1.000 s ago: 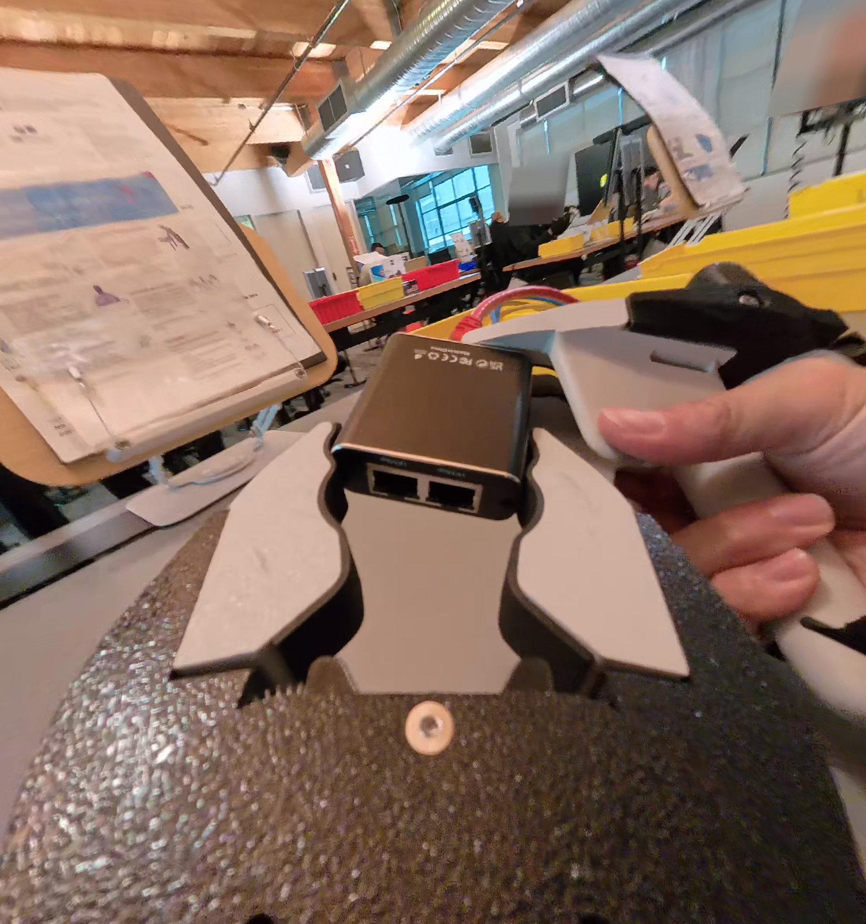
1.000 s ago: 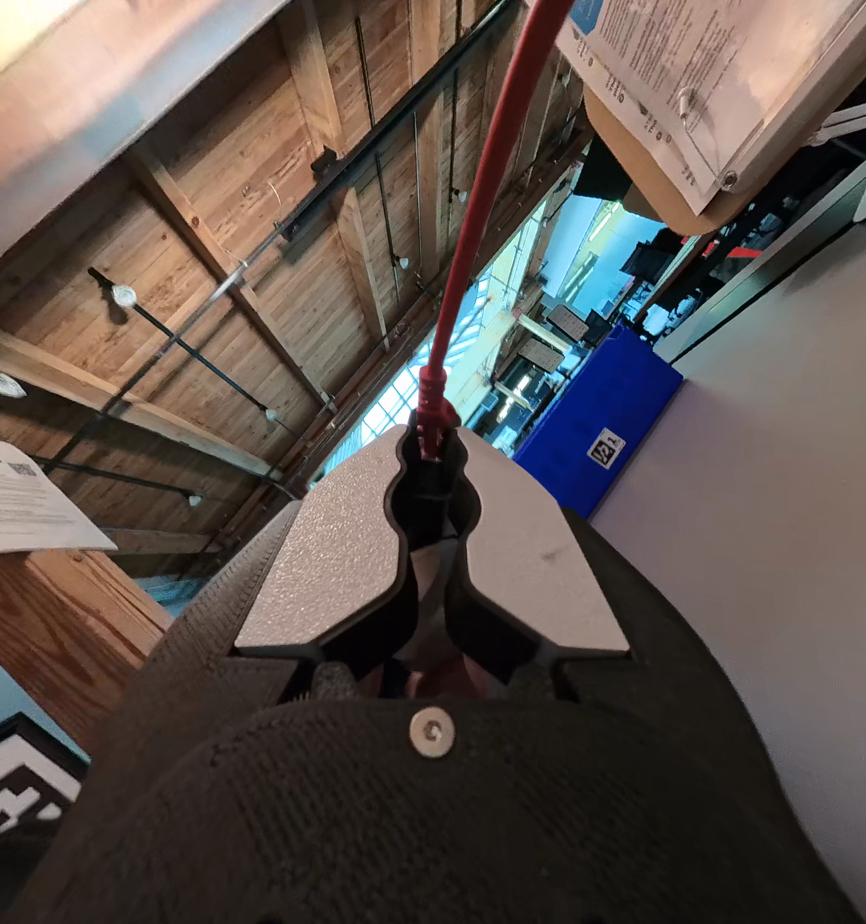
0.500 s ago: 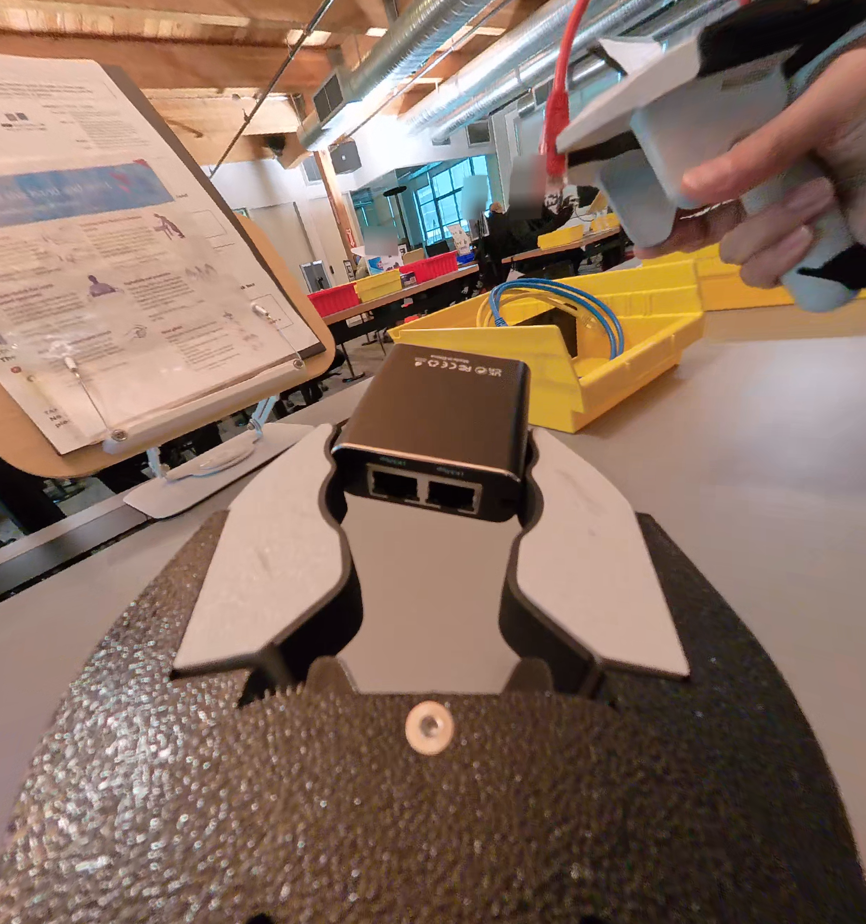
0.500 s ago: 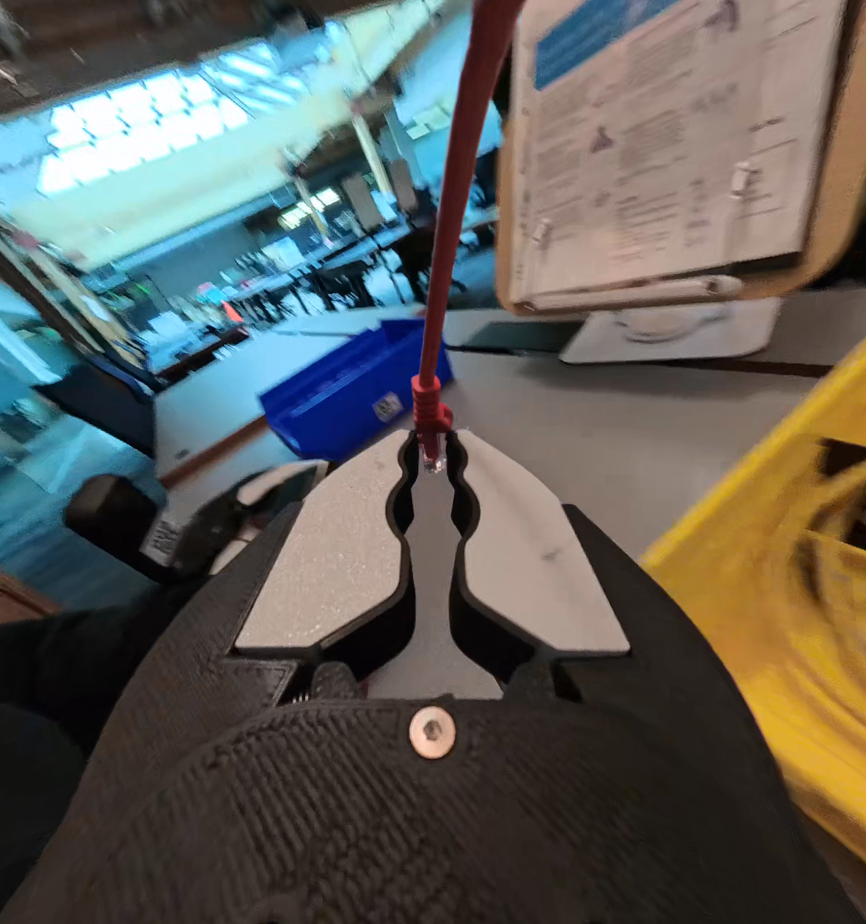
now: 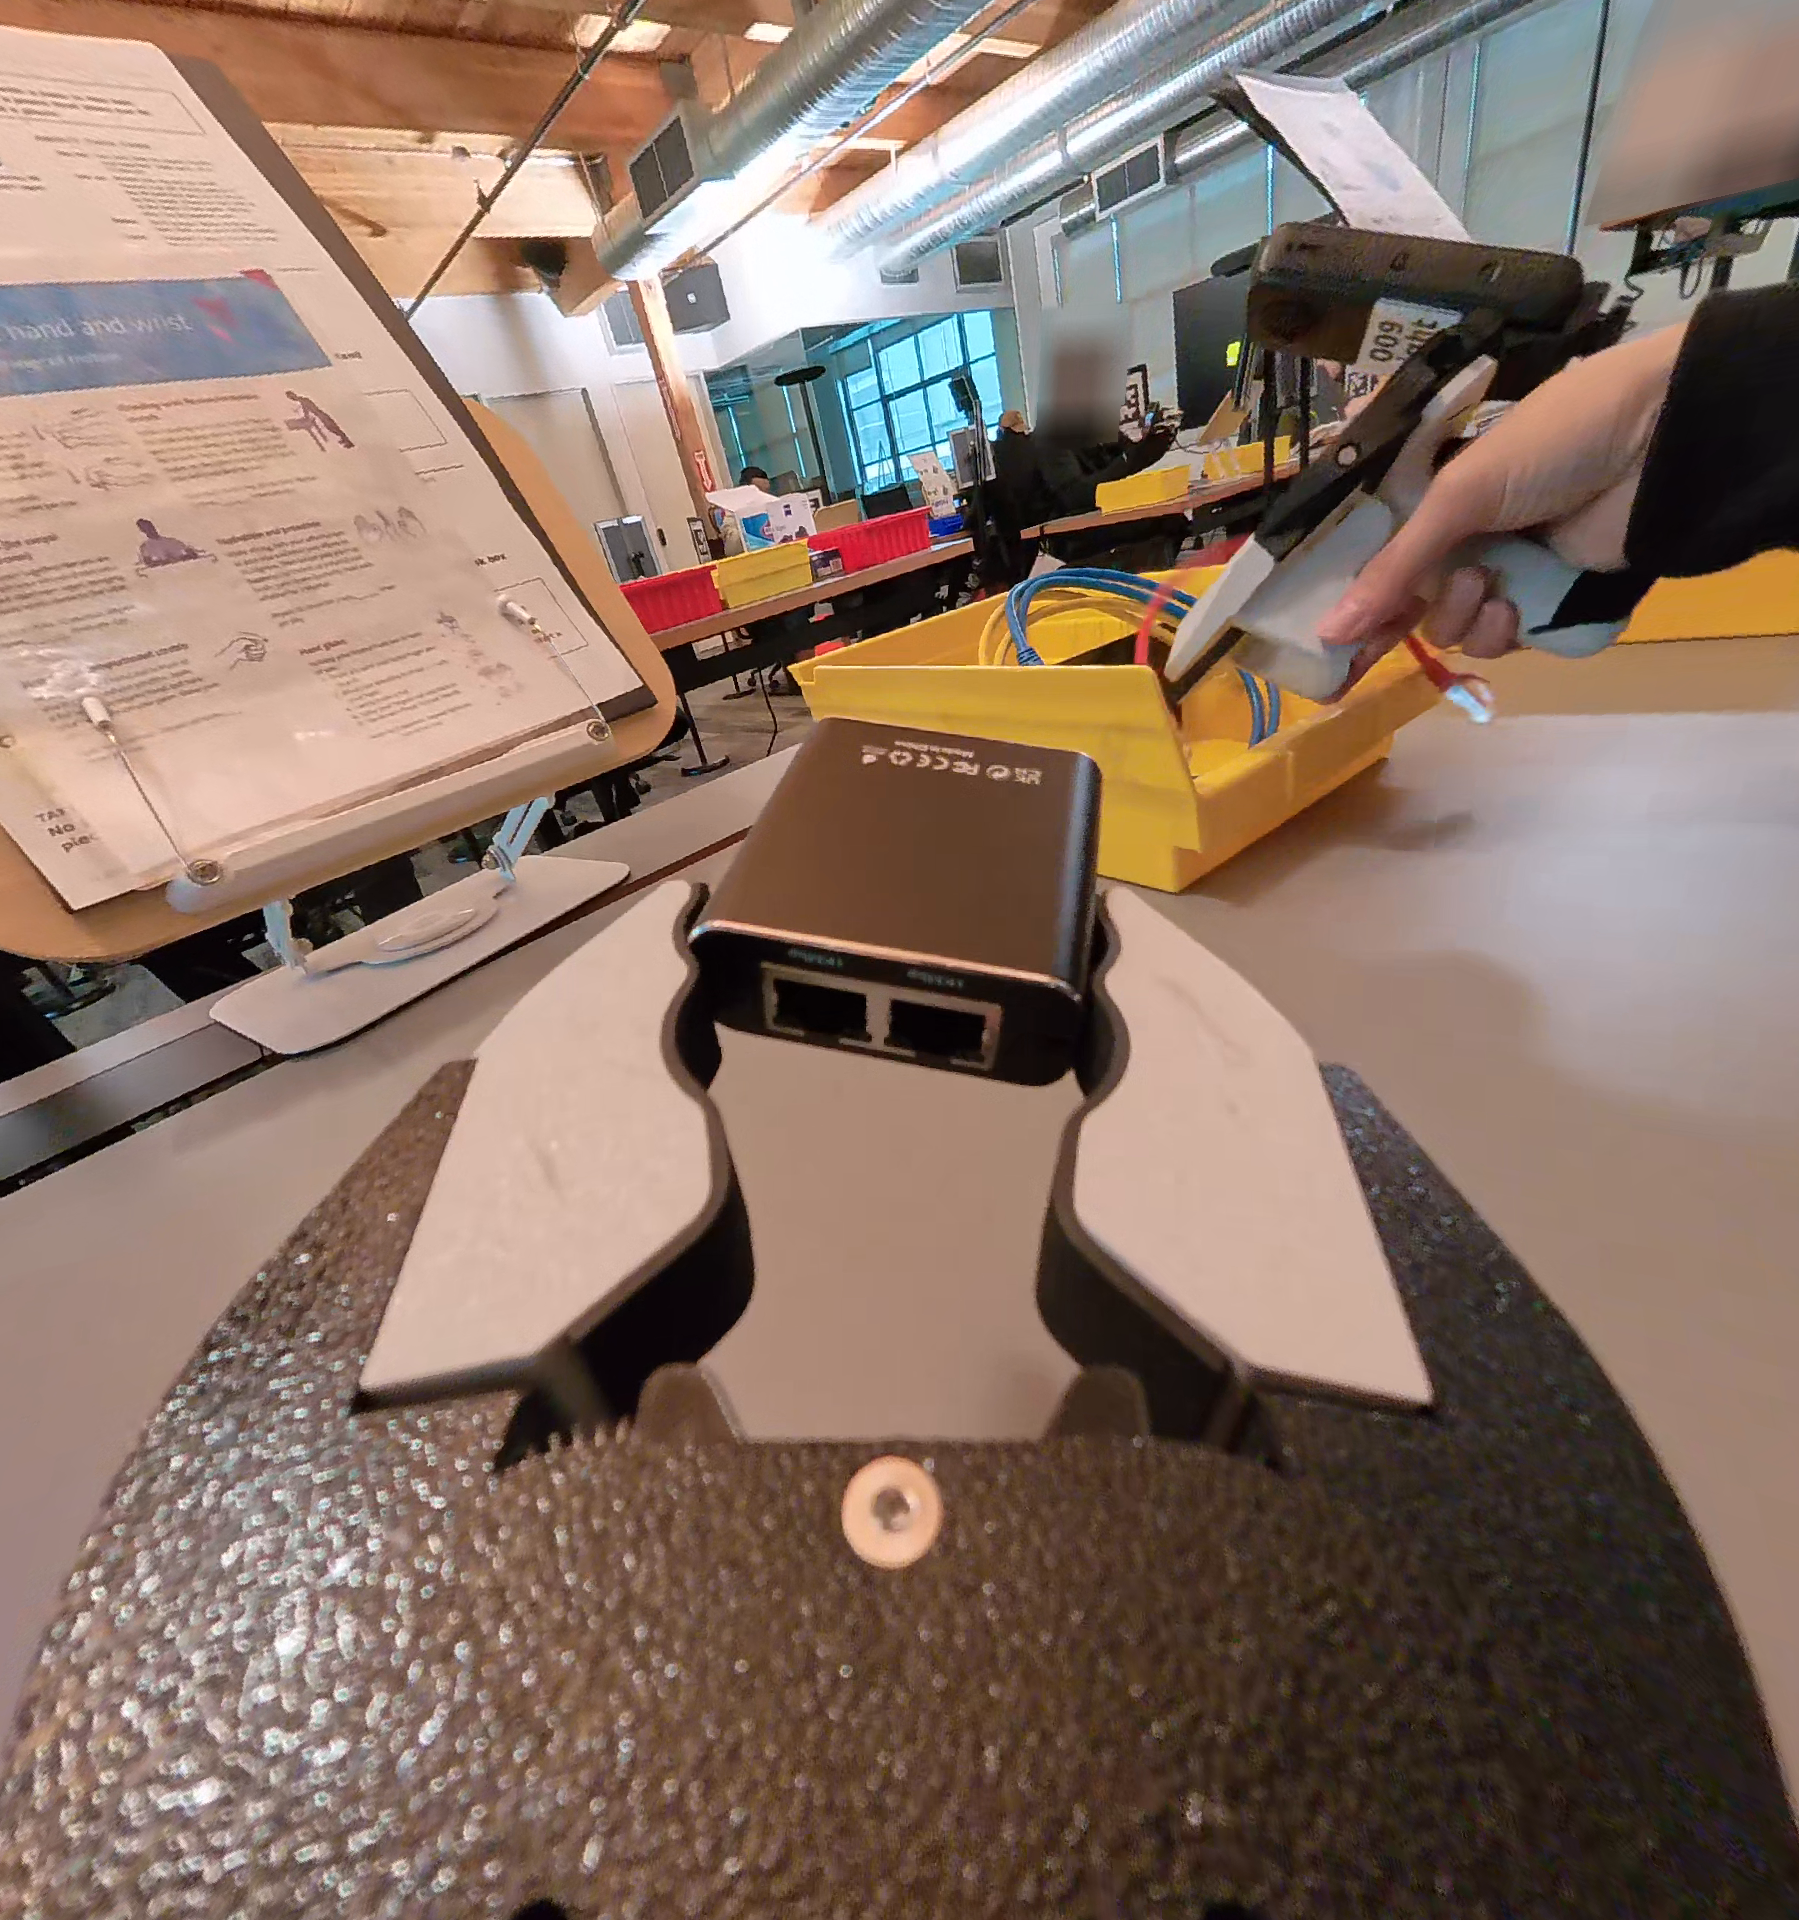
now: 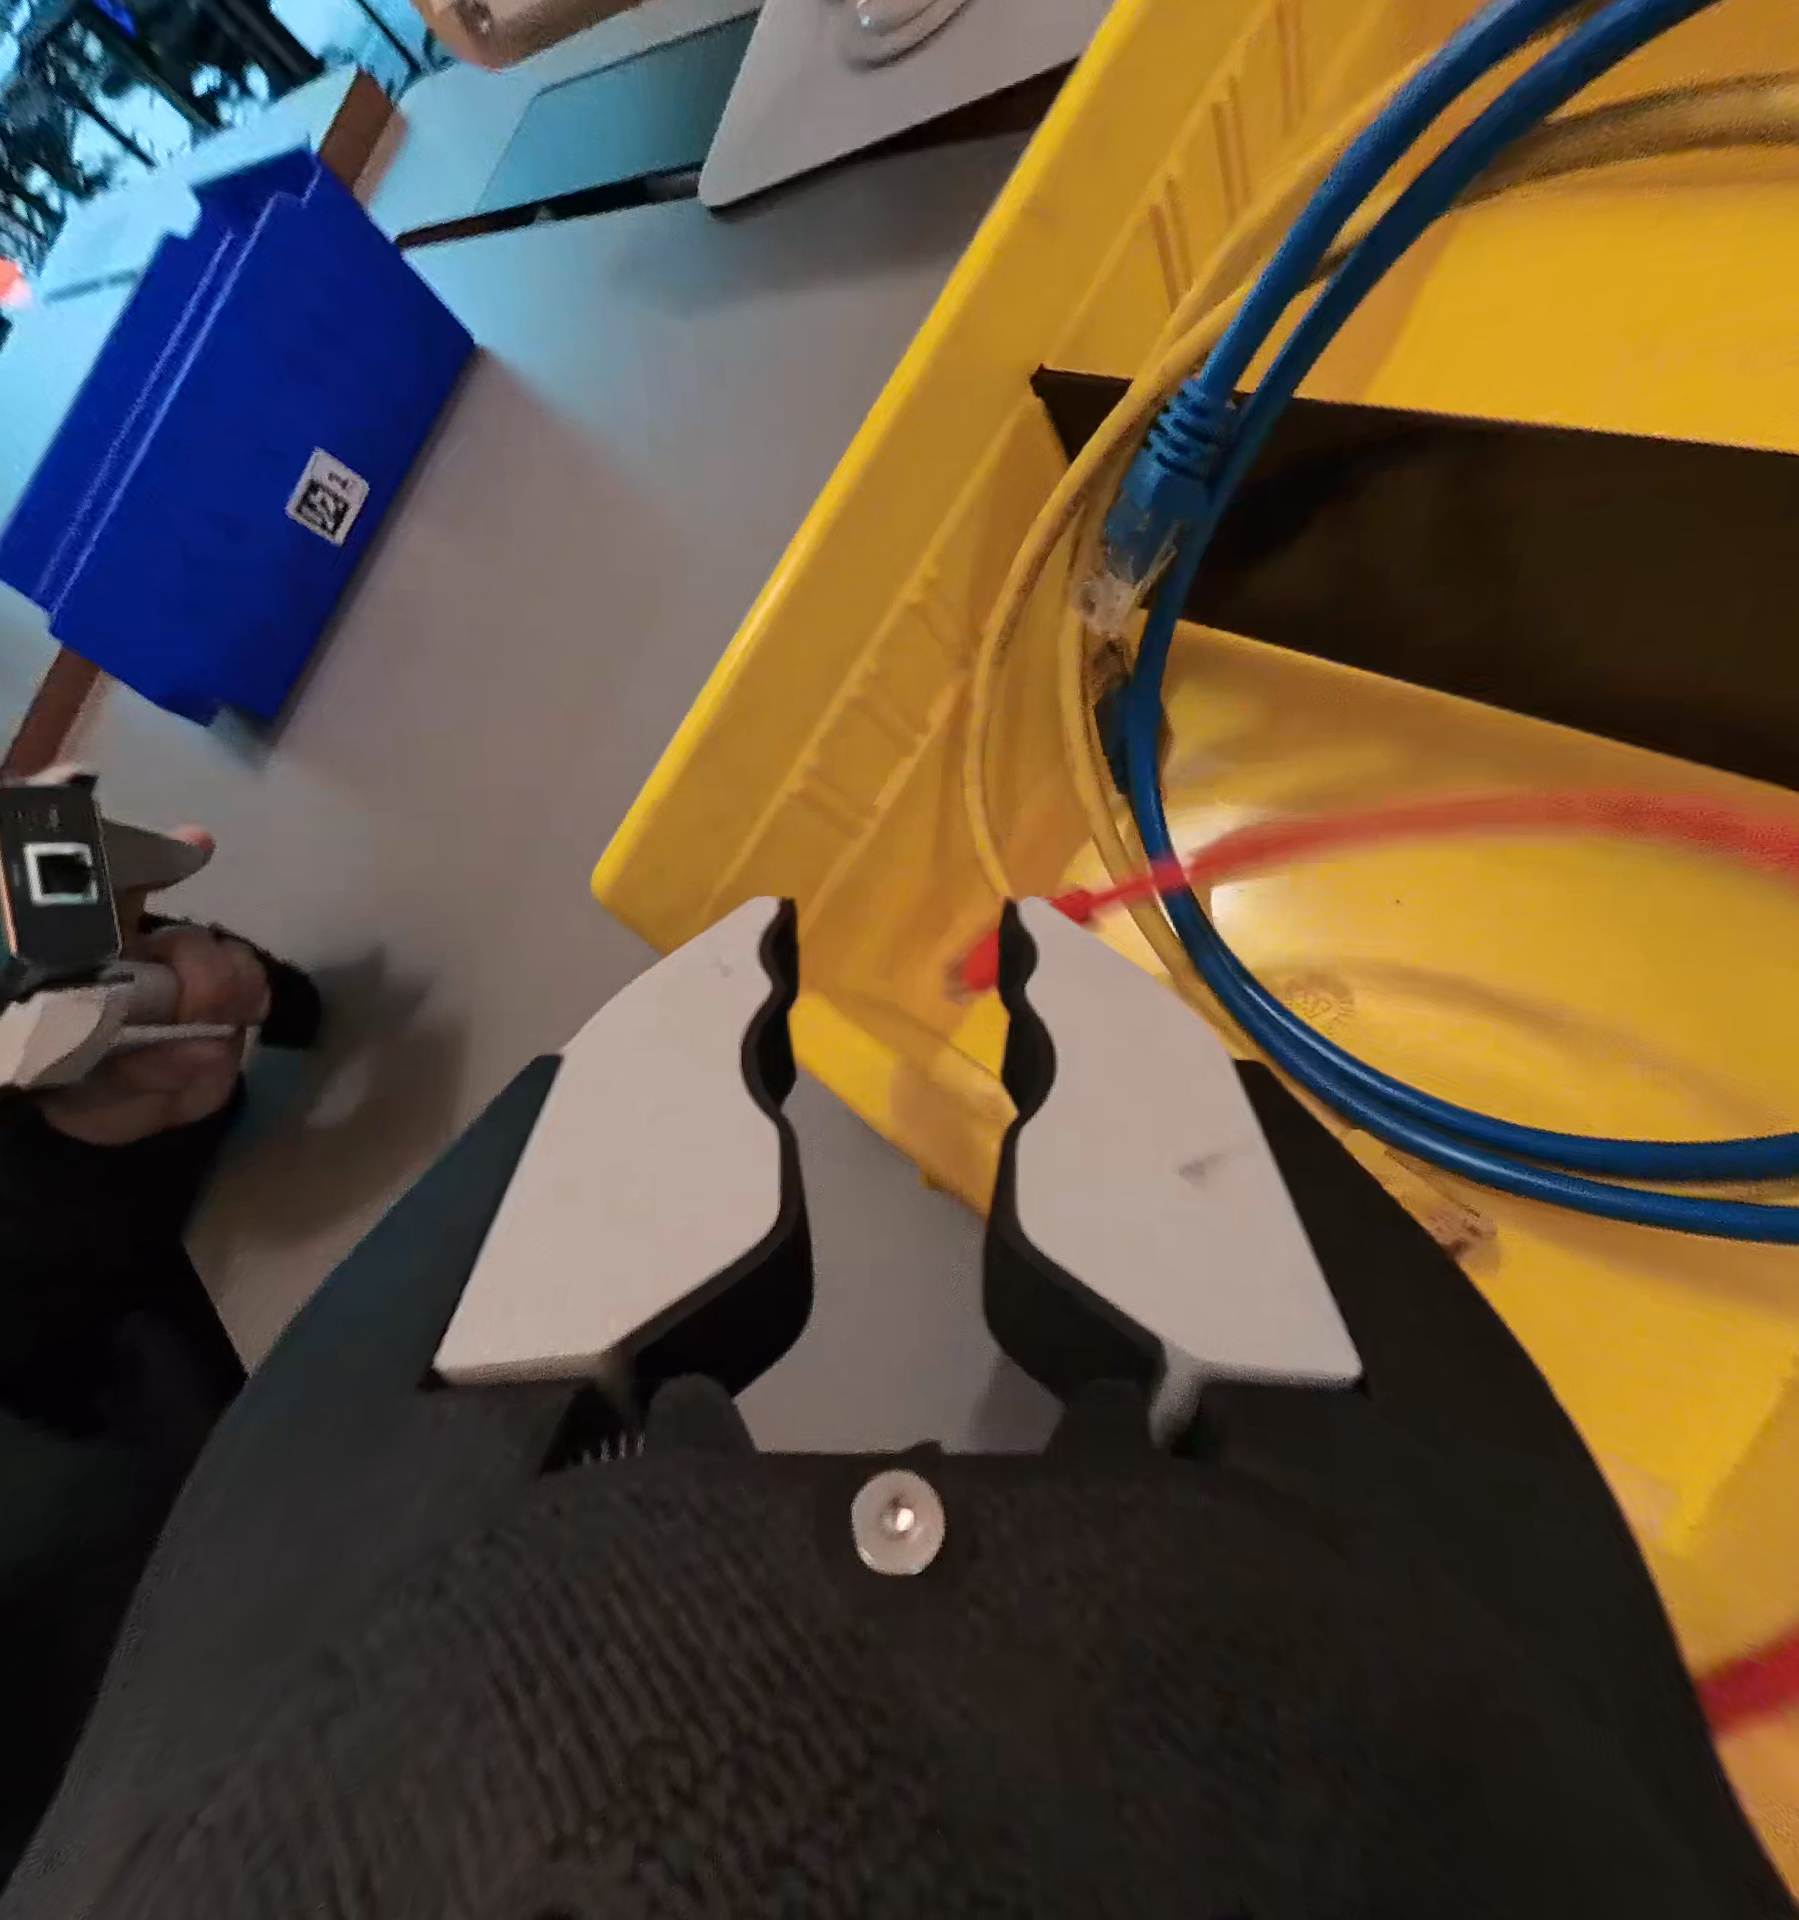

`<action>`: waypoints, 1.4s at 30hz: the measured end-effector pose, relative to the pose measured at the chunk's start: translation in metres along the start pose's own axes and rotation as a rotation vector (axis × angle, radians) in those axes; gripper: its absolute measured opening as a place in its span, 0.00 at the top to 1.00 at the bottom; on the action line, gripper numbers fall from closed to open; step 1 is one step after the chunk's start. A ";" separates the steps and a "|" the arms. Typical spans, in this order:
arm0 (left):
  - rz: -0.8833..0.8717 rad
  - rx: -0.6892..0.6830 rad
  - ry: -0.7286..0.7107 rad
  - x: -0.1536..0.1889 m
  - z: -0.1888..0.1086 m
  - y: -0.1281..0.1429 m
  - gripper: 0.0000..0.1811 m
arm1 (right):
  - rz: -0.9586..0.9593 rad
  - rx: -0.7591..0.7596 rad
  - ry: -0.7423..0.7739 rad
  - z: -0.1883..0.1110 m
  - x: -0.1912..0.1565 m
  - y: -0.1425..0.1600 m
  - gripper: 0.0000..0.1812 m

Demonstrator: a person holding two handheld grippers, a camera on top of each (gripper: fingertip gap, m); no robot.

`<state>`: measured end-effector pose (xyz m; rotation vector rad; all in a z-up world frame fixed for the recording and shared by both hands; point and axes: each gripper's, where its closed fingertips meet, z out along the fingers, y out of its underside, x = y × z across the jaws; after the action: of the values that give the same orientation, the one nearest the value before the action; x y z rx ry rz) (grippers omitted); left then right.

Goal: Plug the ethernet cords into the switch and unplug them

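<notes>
My left gripper is shut on a small black switch and holds it above the grey table, its two empty ports facing the camera. My right gripper is open and empty over the near corner of a yellow bin. A red ethernet cord, blurred in motion, lies loose in the bin just past the fingertips. A blue cord and a yellow cord are coiled there too. In the left wrist view the right gripper points down into the bin, the red cord's plug dangling beside the hand.
A document stand with a printed sheet stands at the left on the grey table. A blue bin lies beyond the left gripper. More yellow bins sit behind the hand.
My right gripper has swung down over the yellow bin and opened, letting go of the red cord, which drops into the bin. My left gripper has kept still with the switch.
</notes>
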<state>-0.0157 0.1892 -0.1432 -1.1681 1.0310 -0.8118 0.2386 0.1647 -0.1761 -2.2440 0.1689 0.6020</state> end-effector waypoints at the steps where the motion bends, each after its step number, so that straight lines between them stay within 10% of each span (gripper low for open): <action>1: -0.001 0.000 0.001 0.000 0.000 0.000 0.63 | -0.027 -0.030 0.000 -0.002 -0.001 0.001 0.75; 9: 0.006 -0.007 0.009 0.002 0.001 0.001 0.63 | -0.236 -0.130 0.143 -0.044 -0.003 -0.012 0.68; 22: 0.010 -0.004 0.022 0.004 0.001 0.000 0.63 | 0.017 -0.281 0.458 -0.087 0.067 0.099 0.85; 34: 0.015 -0.004 0.024 0.005 0.001 0.000 0.63 | -0.542 0.020 0.661 -0.095 0.054 -0.032 0.98; 38: 0.011 -0.004 0.024 0.005 0.001 0.000 0.63 | -0.459 -0.006 0.579 -0.068 0.065 -0.039 0.98; 42: 0.010 -0.001 0.026 0.005 0.001 0.000 0.63 | -0.392 -0.091 0.626 -0.060 0.084 -0.029 0.73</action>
<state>-0.0130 0.1848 -0.1440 -1.1553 1.0581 -0.8204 0.3430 0.1467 -0.1622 -2.3975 0.0071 -0.3157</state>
